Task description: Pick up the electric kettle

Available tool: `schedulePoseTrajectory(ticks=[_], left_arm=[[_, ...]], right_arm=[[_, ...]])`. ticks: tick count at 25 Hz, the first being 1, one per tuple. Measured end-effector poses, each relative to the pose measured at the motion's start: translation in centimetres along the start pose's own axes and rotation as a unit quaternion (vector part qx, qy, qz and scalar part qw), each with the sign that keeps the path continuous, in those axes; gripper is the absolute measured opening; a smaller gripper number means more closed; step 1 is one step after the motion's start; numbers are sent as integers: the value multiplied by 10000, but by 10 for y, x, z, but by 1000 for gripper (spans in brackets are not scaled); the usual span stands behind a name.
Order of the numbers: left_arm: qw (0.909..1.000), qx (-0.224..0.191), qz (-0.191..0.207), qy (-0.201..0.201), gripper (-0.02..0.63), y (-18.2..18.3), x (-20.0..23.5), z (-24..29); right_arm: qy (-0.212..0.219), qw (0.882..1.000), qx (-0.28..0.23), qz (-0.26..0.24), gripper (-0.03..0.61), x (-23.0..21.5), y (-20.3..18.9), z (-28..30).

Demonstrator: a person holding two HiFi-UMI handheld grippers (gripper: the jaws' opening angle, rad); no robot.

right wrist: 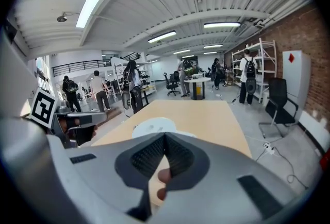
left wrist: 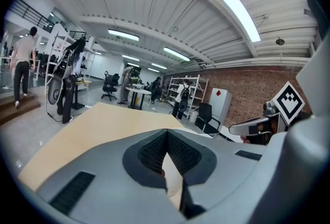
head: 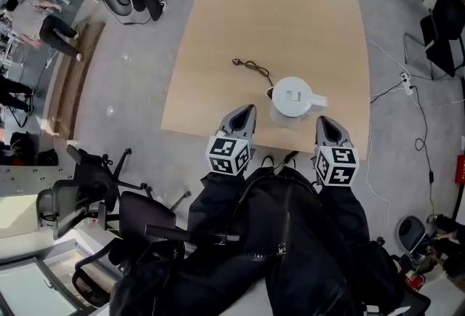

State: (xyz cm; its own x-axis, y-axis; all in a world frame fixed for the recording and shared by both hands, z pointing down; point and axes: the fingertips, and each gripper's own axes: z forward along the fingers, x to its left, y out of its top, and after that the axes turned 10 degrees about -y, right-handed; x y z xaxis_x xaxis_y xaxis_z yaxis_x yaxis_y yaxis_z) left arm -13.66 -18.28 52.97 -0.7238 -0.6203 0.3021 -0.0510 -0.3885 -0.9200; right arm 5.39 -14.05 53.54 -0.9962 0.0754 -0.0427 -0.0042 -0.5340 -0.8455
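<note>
We record one white, round plastic electric kettle (head: pixel 293 96) at the near edge of the pale wooden table (head: pixel 290 24), between our left gripper (head: pixel 245 112) and right gripper (head: pixel 325 122), both with jaws closed and empty.

Right gripper view: I see only the top of the kettle (right wrist: pixel 153 127); the right gripper (right wrist: pixel 165 139) covers the rest. Left gripper view: a pale patch shows behind the left gripper (left wrist: pixel 167 138), and I cannot identify it. Head view: the cord (head: pixel 254 68) end is too small to read.
</note>
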Motion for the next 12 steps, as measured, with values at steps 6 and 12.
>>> schedulePoseTrajectory(ticks=[6,12], left_arm=[[9996,170,-112,199,0,-16,9,13],[9979,504,-195,366,0,-36,17,24]], right_arm=[[60,9996,255,-60,3,-12,-15,21],[8,9982,600,-77,5,-24,-39,37]])
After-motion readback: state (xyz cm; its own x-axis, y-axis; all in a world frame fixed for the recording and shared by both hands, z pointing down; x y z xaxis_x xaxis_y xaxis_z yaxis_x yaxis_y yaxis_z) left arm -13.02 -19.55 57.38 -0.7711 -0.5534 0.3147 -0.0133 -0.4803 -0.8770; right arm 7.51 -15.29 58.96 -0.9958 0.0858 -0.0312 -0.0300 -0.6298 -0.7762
